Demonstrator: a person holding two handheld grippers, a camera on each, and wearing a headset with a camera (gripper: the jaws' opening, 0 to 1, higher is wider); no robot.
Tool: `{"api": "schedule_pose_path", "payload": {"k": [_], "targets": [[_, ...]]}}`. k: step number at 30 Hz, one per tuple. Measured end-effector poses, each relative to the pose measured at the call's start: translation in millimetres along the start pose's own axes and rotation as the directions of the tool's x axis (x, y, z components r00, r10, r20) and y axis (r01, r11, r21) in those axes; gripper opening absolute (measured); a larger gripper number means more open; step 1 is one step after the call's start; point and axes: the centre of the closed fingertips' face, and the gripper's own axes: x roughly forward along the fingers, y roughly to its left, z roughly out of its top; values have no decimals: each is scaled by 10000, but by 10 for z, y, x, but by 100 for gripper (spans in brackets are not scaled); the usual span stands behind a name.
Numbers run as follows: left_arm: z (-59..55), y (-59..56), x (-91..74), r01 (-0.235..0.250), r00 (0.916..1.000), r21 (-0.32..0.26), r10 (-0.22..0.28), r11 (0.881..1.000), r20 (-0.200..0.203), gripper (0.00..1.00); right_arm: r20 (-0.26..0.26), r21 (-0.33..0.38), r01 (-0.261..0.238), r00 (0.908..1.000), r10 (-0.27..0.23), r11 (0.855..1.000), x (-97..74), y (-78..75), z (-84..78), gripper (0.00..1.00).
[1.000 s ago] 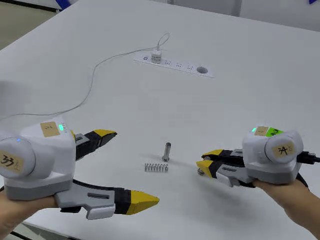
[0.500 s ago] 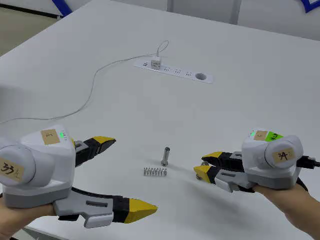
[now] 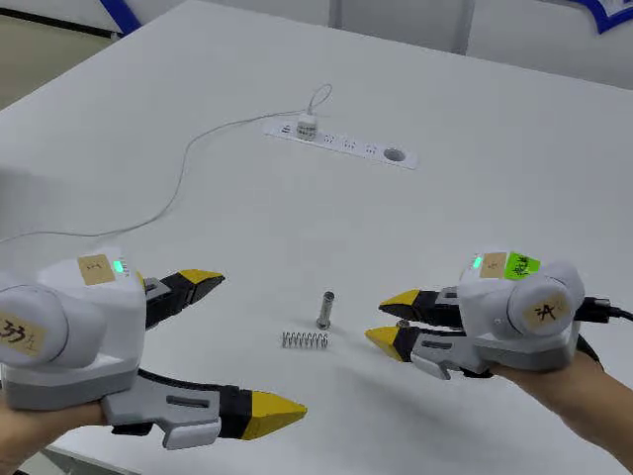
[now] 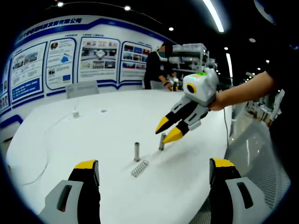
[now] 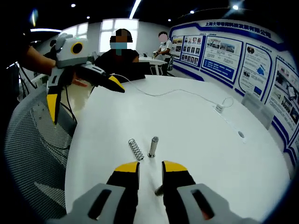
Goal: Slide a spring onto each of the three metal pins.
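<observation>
A short metal pin (image 3: 325,309) stands upright mid-table, and a loose spring (image 3: 305,340) lies flat just in front of it. My left gripper (image 3: 237,346) hovers wide open at the near left, holding nothing; the pin (image 4: 137,151) and spring (image 4: 140,168) lie ahead between its jaws. My right gripper (image 3: 391,319) is open by a narrow gap at the right. A second pin (image 3: 403,324) stands by its tips, and shows through the gap as second pin (image 5: 159,189). Ahead of the right gripper are the spring (image 5: 136,149) and first pin (image 5: 153,146).
A white power strip (image 3: 346,145) with a plugged adapter lies at the back, its cable (image 3: 183,183) trailing left across the table. The table's near edge (image 3: 59,450) is just under my left gripper. People stand beyond the table, and a mesh chair (image 5: 32,154) sits beside it.
My right gripper has shifted left toward the standing pin and its jaws have parted a little. The left gripper stays wide open. The head camera has tilted slightly.
</observation>
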Motion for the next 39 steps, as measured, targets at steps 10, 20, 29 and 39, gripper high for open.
{"api": "schedule_pose_path", "payload": {"k": [10,20,29,39], "targets": [[-41,41,-4,-35,10000,-53,35,10000,32,100,-341,-693,-786,9965,763,9945,159,183,58,20],[-103,113,-56,-270,9996,-176,272,9995,125,98,-805,-789,-1151,9908,1087,9902,380,275,42,19],[-116,157,-84,-431,9989,-282,435,9987,171,98,-1389,-764,-1349,9826,1234,9879,634,305,-70,19],[-153,190,-109,-519,9986,-391,521,9979,45,97,-1841,-938,-1624,9724,1432,9823,748,344,-149,18]]}}
